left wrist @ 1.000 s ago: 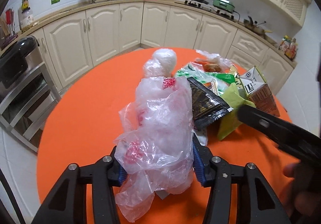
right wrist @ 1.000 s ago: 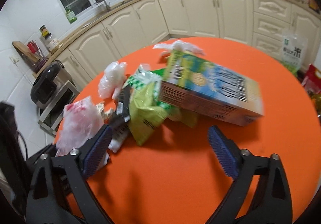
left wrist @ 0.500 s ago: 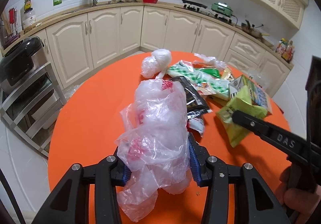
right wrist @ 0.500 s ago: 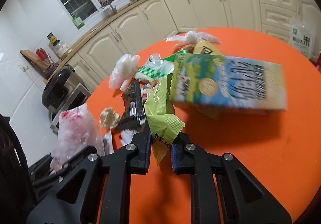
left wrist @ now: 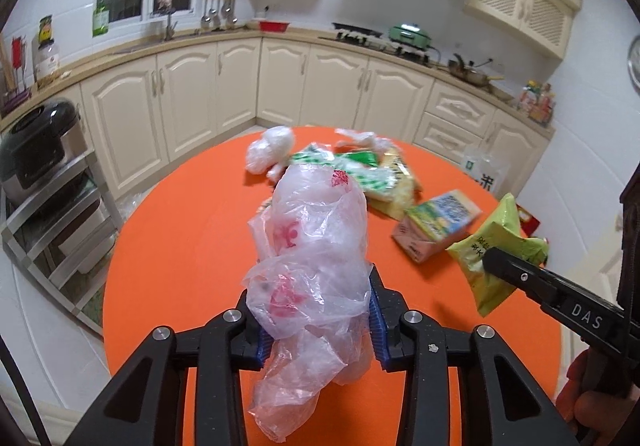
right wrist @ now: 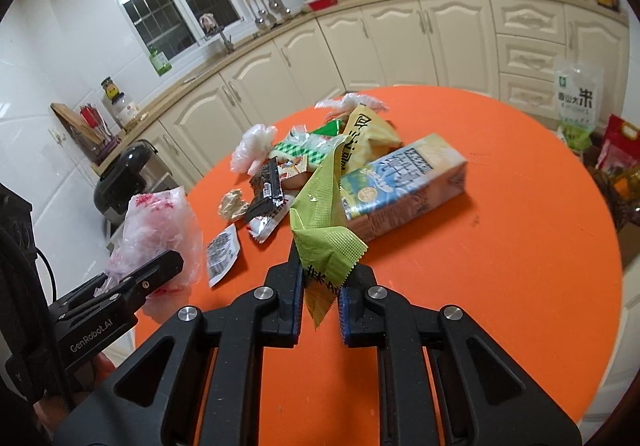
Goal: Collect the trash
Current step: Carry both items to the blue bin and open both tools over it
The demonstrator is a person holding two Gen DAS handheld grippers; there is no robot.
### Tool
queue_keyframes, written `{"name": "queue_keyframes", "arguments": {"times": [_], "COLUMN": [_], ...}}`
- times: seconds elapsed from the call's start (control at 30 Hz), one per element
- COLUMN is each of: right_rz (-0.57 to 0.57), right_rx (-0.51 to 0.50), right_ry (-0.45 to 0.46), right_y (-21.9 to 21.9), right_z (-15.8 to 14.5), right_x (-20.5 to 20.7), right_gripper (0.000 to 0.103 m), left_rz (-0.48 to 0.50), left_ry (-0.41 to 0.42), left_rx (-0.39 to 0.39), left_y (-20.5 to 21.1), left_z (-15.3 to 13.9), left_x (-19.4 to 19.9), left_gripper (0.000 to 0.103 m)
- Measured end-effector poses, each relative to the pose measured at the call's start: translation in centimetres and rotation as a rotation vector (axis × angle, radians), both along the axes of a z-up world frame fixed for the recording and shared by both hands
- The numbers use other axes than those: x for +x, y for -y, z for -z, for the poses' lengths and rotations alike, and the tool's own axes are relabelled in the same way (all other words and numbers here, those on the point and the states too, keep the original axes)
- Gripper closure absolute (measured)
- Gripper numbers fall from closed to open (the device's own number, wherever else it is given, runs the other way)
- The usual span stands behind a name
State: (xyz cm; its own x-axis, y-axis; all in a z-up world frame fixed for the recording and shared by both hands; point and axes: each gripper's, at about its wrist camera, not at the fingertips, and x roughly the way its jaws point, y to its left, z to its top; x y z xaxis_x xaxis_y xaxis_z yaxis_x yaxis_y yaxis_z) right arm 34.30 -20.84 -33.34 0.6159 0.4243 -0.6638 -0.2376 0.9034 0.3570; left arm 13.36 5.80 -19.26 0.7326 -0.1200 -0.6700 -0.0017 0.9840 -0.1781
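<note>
A cream-cabinet kitchen curves around our round orange table (right wrist: pixel 500 246), where the trash sits heaped toward the far side. Our left gripper (left wrist: pixel 316 310) is clamped on a crumpled clear plastic bag (left wrist: pixel 316 246) with red print, held above the near part of the table; the bag bulges above the blue pads and sags below them. Our right gripper (right wrist: pixel 318 298) has closed to a narrow gap around one corner of a green snack wrapper (right wrist: pixel 324 230), whose free end drapes up against the milk carton (right wrist: pixel 404 186) lying on its side.

We judge both held pieces to be nearly weightless, limp and slick (thin film that could slide out of a loose pinch), so a bunched fold or a crimped seam edge is the place to grip, as the right tongs do now. The bag gives no firm mouth to drop things into; we would need to spread it or push the wrapper in.

Left on the table: the carton, which looks stiffer and is best taken across its narrow faces, a black wrapper (right wrist: pixel 266 192), a small white sachet (right wrist: pixel 222 252), a crumpled paper ball (right wrist: pixel 232 204), a yellow packet (right wrist: pixel 366 134) and a knotted clear bag (right wrist: pixel 252 148).
</note>
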Motion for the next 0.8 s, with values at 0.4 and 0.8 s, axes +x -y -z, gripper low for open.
{"name": "queue_keyframes", "arguments": {"times": [0.4, 0.8], "right_rz": [0.088, 0.258], "right_rx": [0.012, -0.006], "right_ry": [0.092, 0.179], "right_y": [5.5, 14.5], "right_z": [-3.5, -7.3], "right_x": [-5.5, -10.3], "right_gripper": [0.090, 0.090], "left_rz": [0.124, 0.331], "left_ry": [0.101, 0.187], "left_rx": [0.034, 0.034], "left_y": [5.7, 13.8], "left_z": [-3.3, -6.3], "left_x": [-4.1, -6.7], "left_gripper": [0.071, 0.071]}}
